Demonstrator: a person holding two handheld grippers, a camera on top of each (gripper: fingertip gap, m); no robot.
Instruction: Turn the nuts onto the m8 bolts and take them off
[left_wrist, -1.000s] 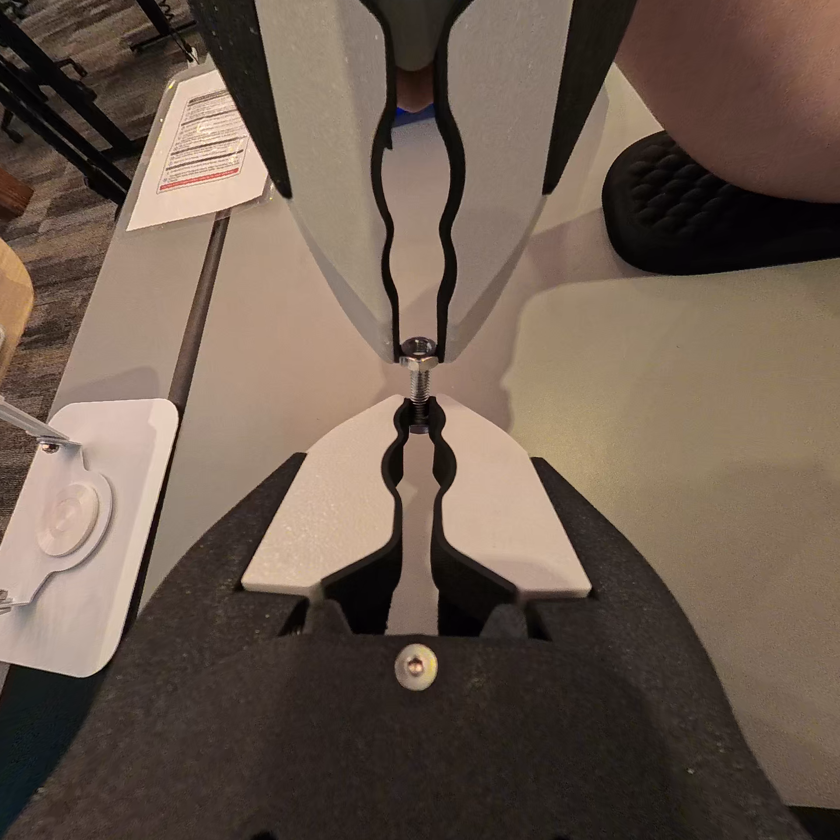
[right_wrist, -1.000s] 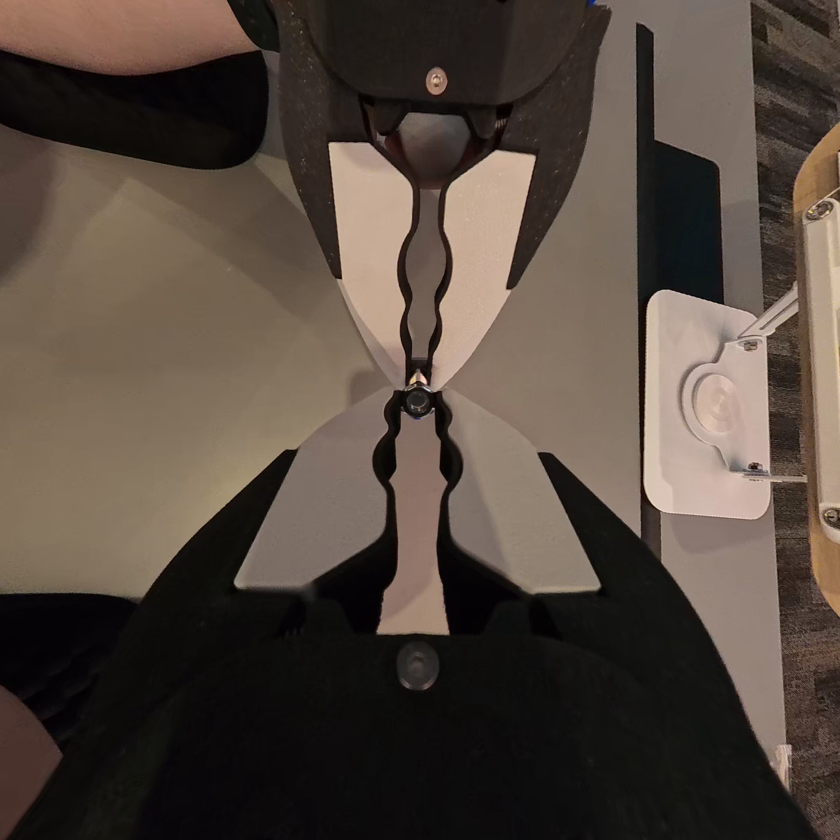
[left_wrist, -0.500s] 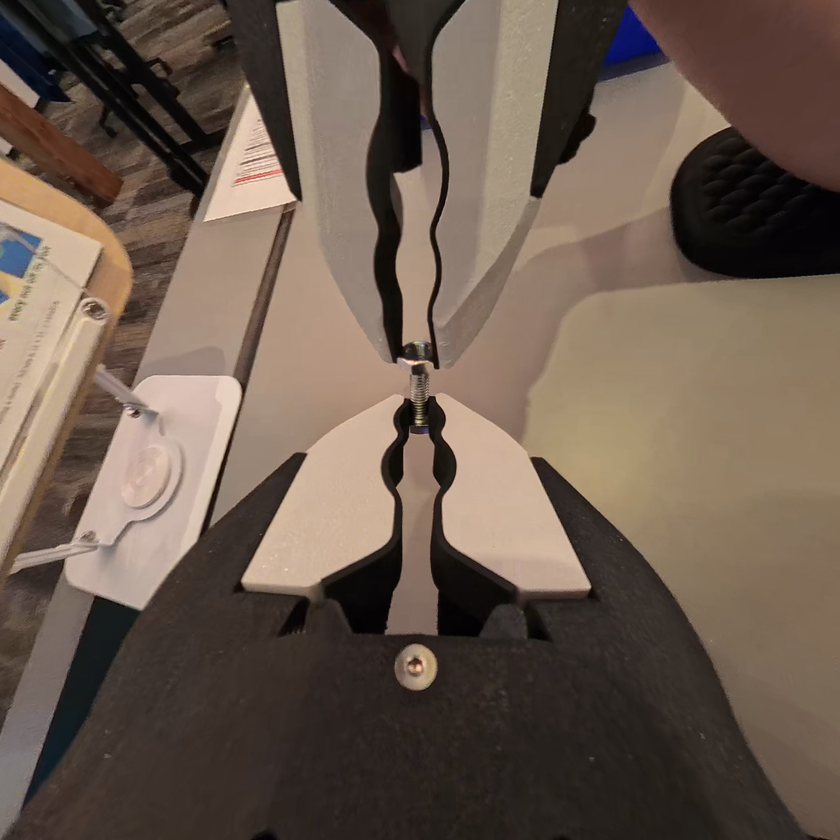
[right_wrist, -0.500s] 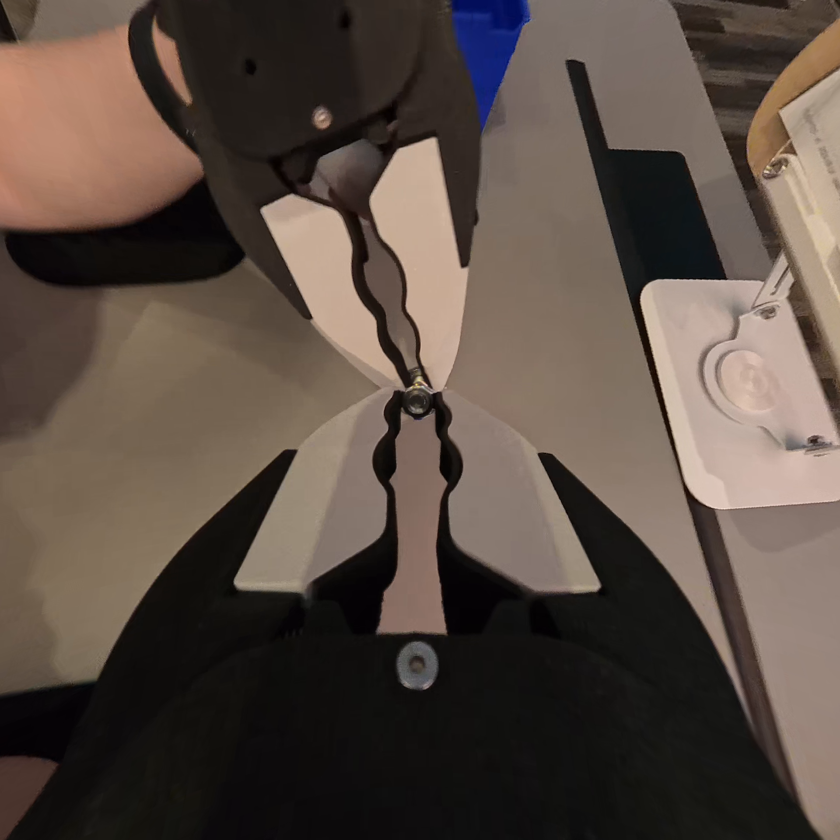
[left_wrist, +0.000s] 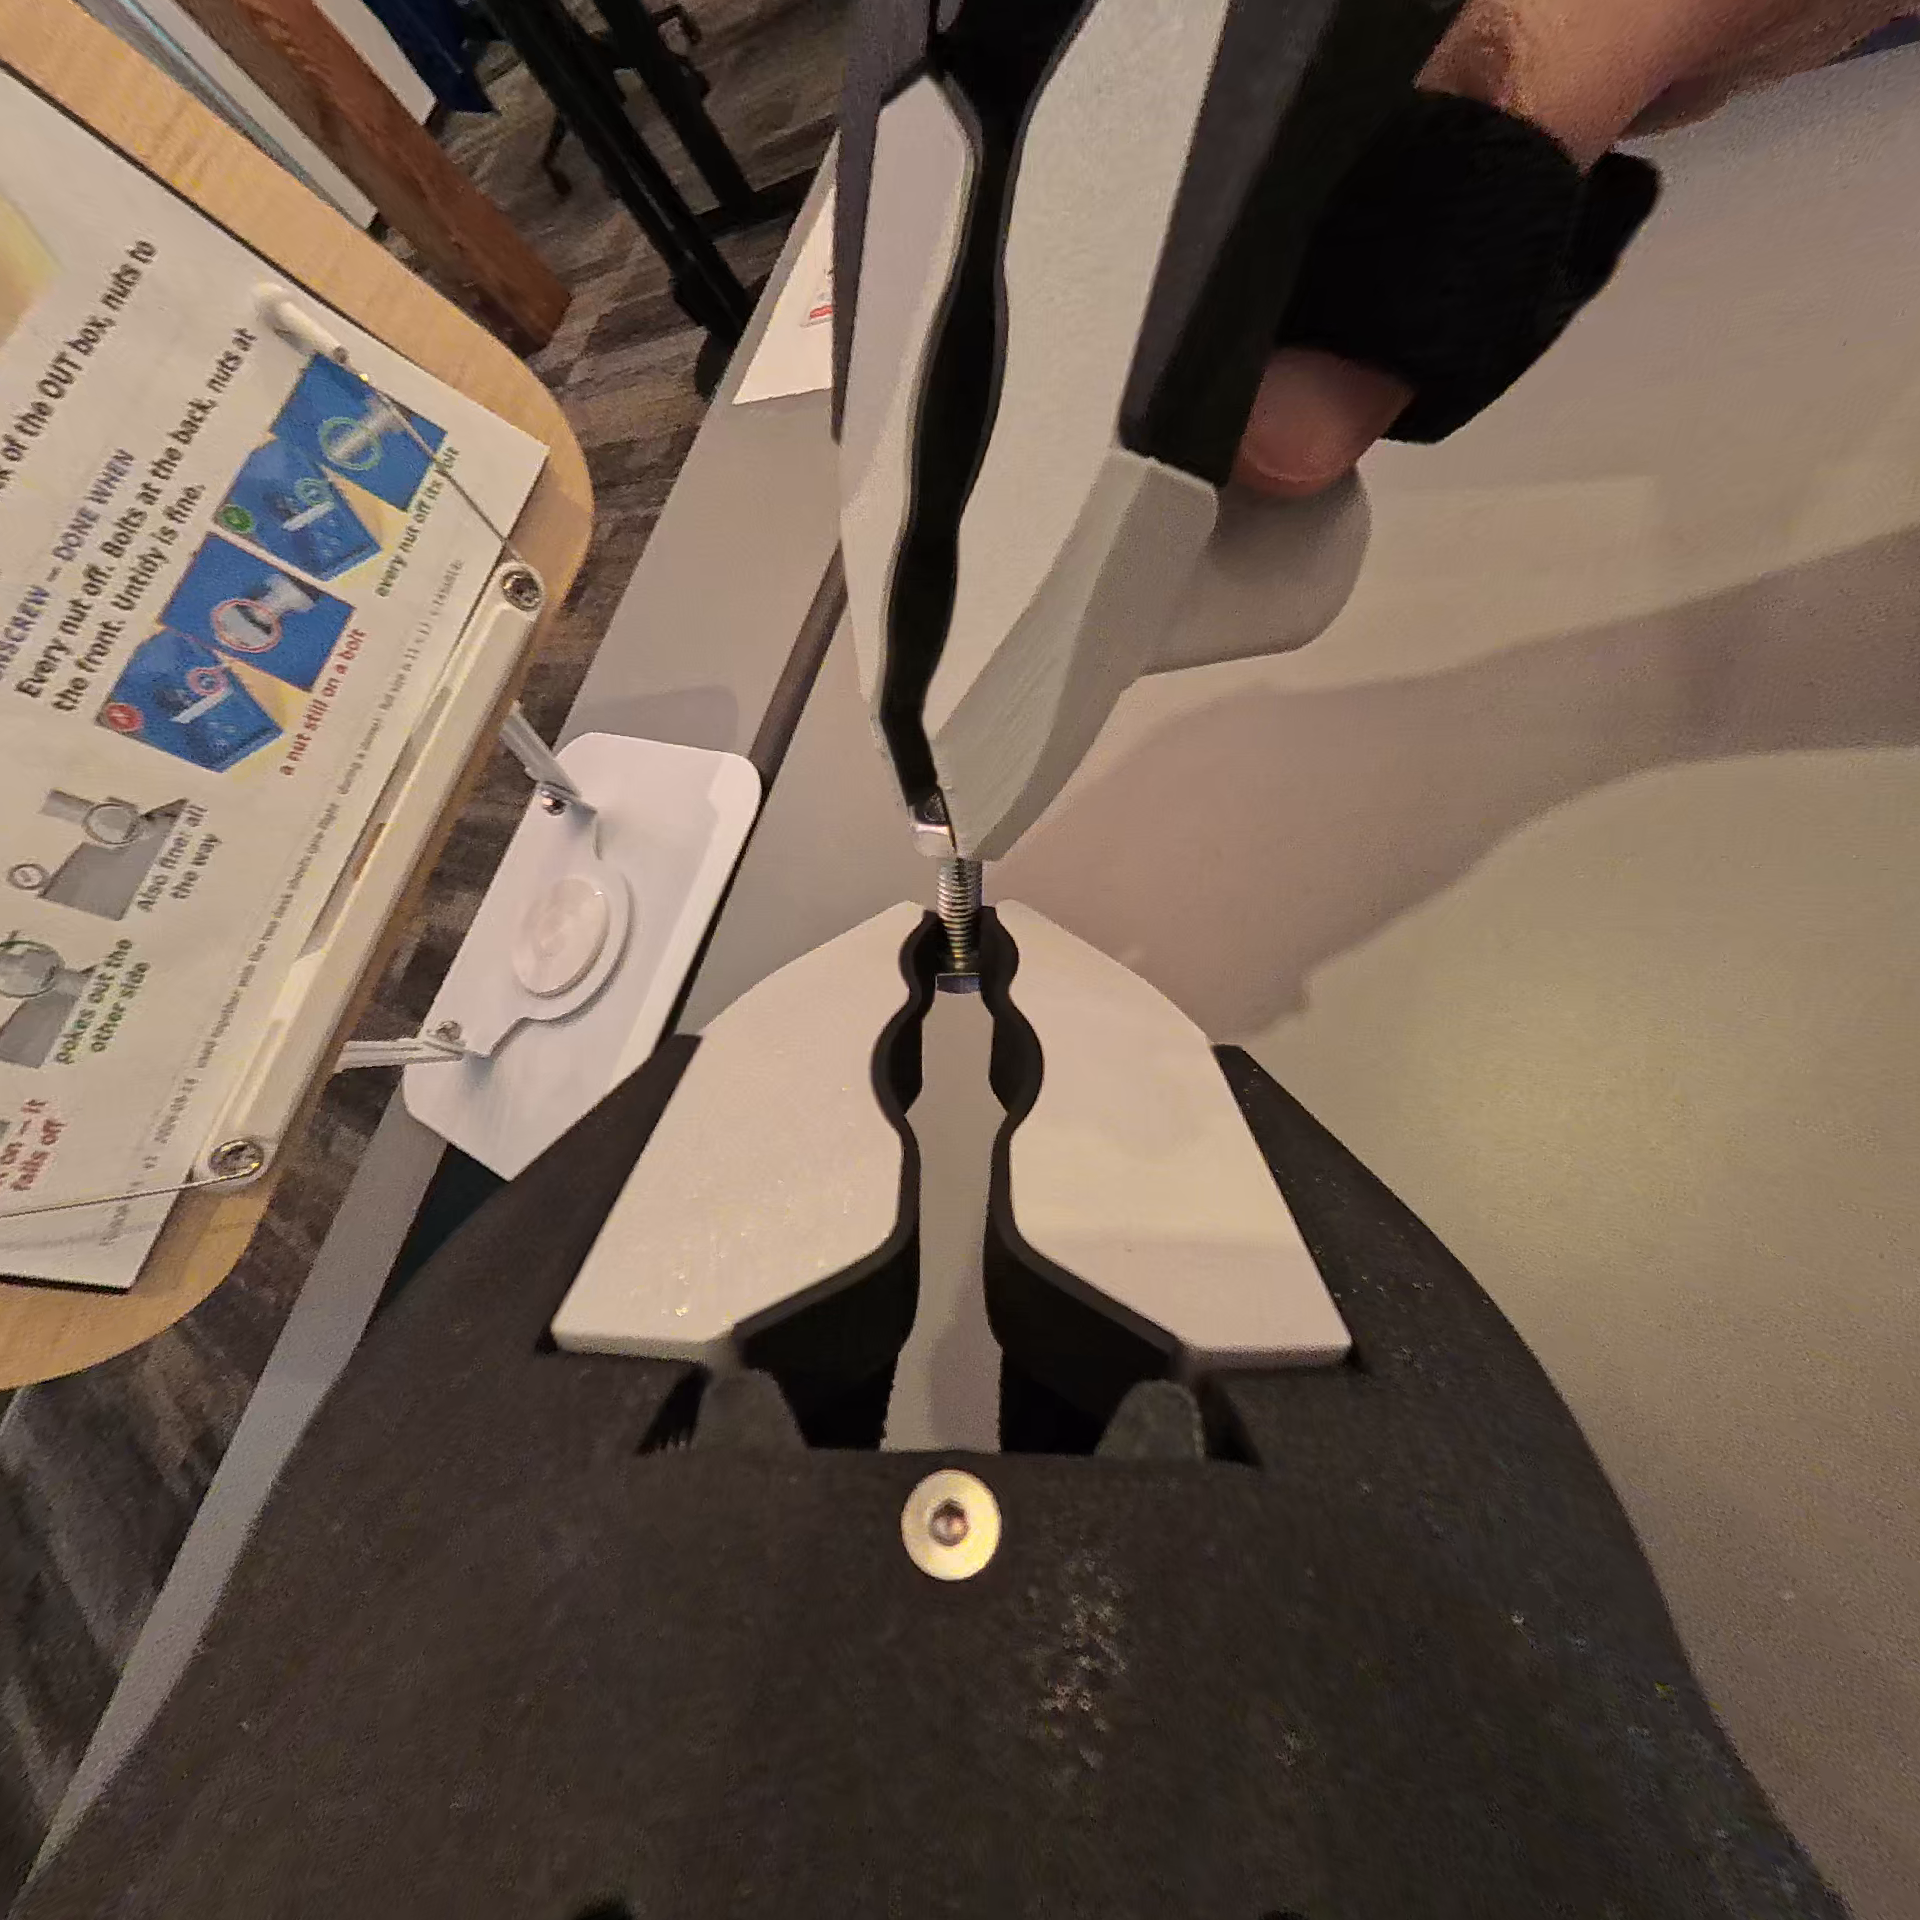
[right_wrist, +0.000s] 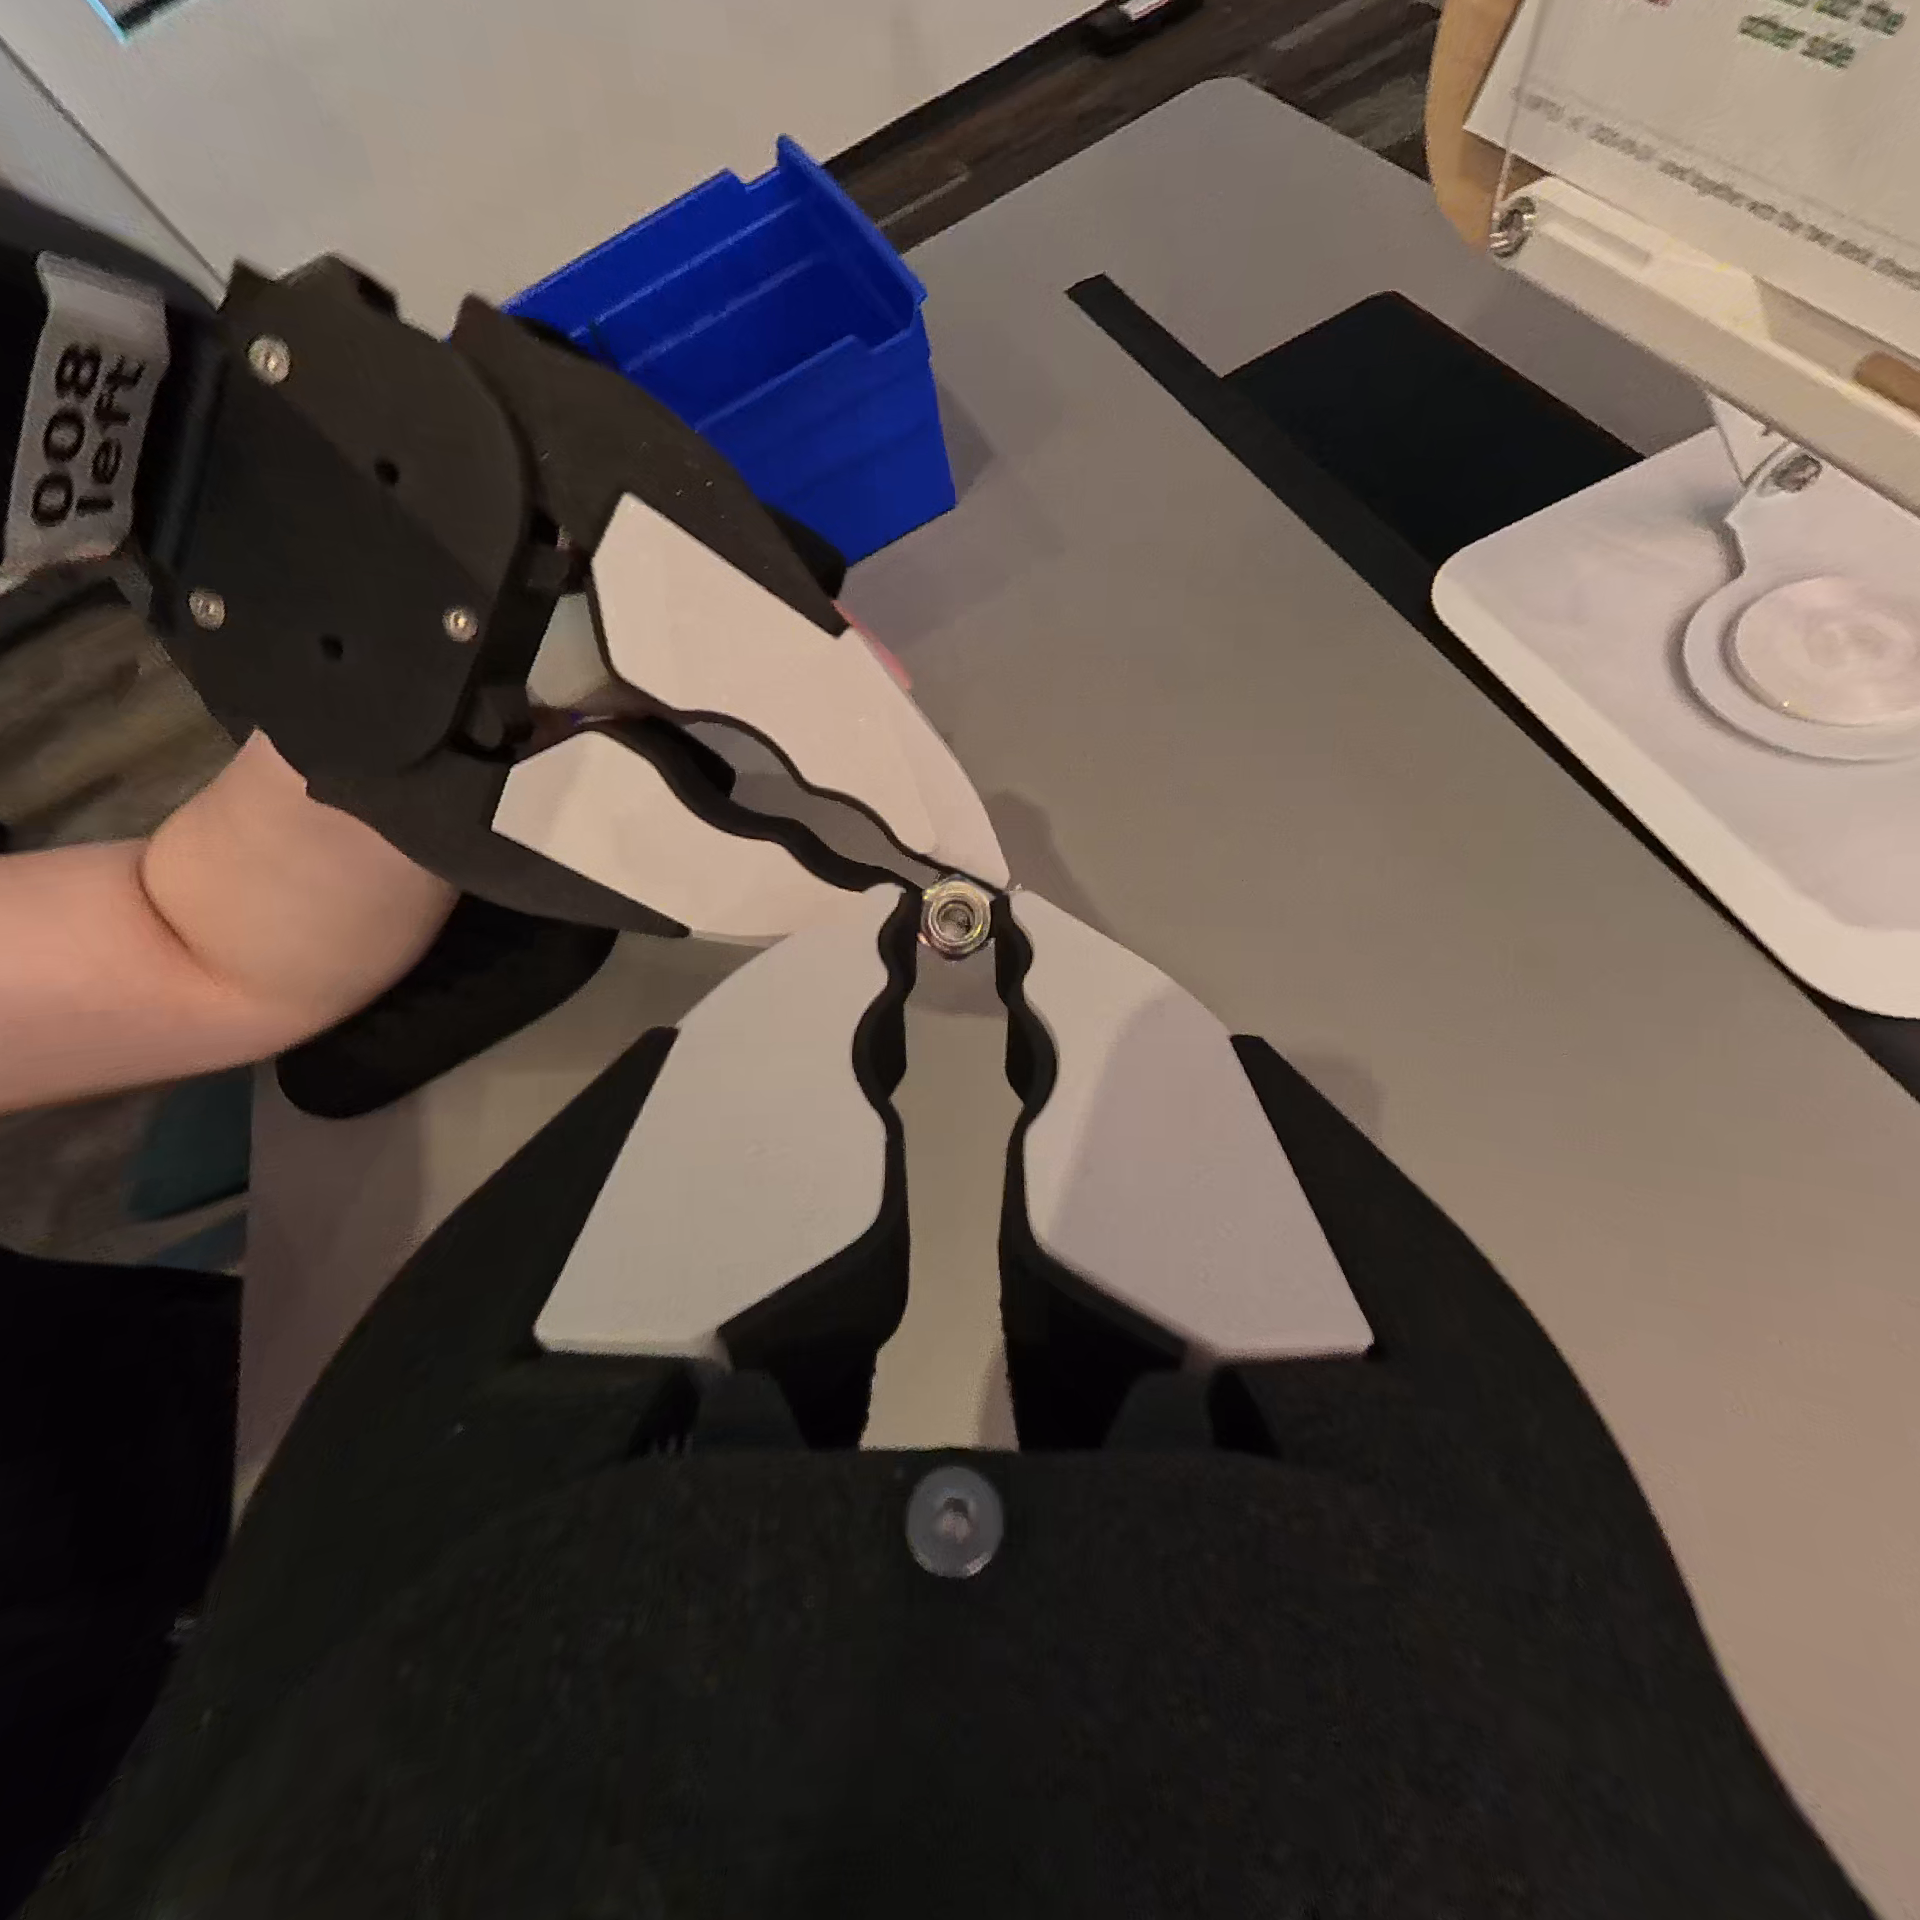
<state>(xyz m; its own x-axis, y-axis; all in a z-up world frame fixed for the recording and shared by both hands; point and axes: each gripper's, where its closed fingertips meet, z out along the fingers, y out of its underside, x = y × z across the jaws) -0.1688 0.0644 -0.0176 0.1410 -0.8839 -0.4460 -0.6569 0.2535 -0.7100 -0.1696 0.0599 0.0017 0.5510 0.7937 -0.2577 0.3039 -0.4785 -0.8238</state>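
Since 1 second ago the right gripper (left_wrist: 940, 821) has rolled from flat-on to nearly edge-on, and both cameras have swung toward the wooden stand (left_wrist: 499, 343) holding a printed sheet.

Left wrist view: the left gripper (left_wrist: 961, 951) has its fingers pinching the bolt (left_wrist: 954, 909) near its head, threads pointing away. The right gripper's fingers pinch the nut (left_wrist: 928, 831) at the bolt's far end, both held above the grey surface (left_wrist: 1558, 1143).

Right wrist view: the nut (right_wrist: 954, 916) shows end-on between the right gripper (right_wrist: 954, 925) fingers, while the left gripper (right_wrist: 935, 883) comes in from the left. A blue bin (right_wrist: 790, 343) sits behind.

The steel parts look small, stiff and slippery; I would grip the nut's flats and the bolt's head end. The surface's edge and the white base plate (right_wrist: 1714, 665) lie to one side, with open room elsewhere.
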